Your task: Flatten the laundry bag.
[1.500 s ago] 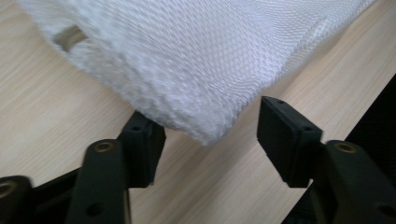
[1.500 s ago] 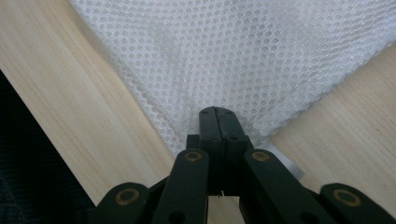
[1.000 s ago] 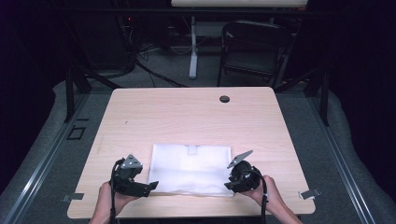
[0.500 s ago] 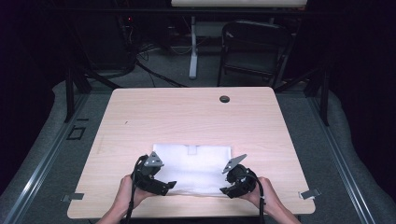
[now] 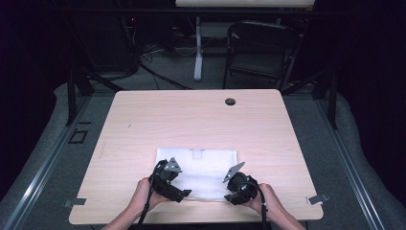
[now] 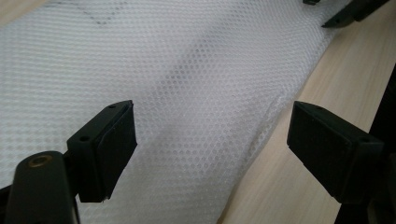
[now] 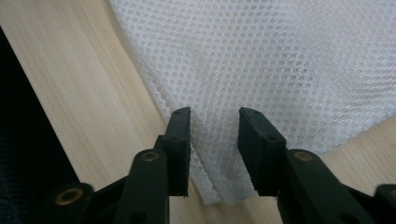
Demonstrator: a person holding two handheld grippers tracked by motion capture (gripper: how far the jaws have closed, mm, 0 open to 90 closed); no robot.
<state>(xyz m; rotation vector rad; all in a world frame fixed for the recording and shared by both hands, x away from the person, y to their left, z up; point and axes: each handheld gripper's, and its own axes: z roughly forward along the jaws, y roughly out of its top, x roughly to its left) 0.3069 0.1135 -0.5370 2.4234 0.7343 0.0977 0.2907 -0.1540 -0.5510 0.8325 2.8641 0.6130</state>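
A white mesh cloth [image 5: 201, 167] lies flat on the near half of the wooden table [image 5: 191, 120]. My left gripper [image 5: 185, 193] is low over the cloth's near left edge. In the left gripper view its jaws [image 6: 212, 149] stand wide open, with the cloth [image 6: 187, 93] and its hem below them. My right gripper [image 5: 229, 197] is at the near right corner. Its jaws [image 7: 215, 126] have just been closing and straddle a raised fold of the cloth [image 7: 280, 60]. A narrow gap still shows between the pads.
A dark grommet hole [image 5: 230, 101] sits near the table's far edge. Metal clamps [image 5: 317, 199] [image 5: 74, 202] stick out at the near corners. A black chair [image 5: 261, 48] and cables stand on the floor beyond the table. Bare wood surrounds the cloth.
My left hand has moved right from beside the cloth to over its near left edge. The right hand has stayed at the near right corner.
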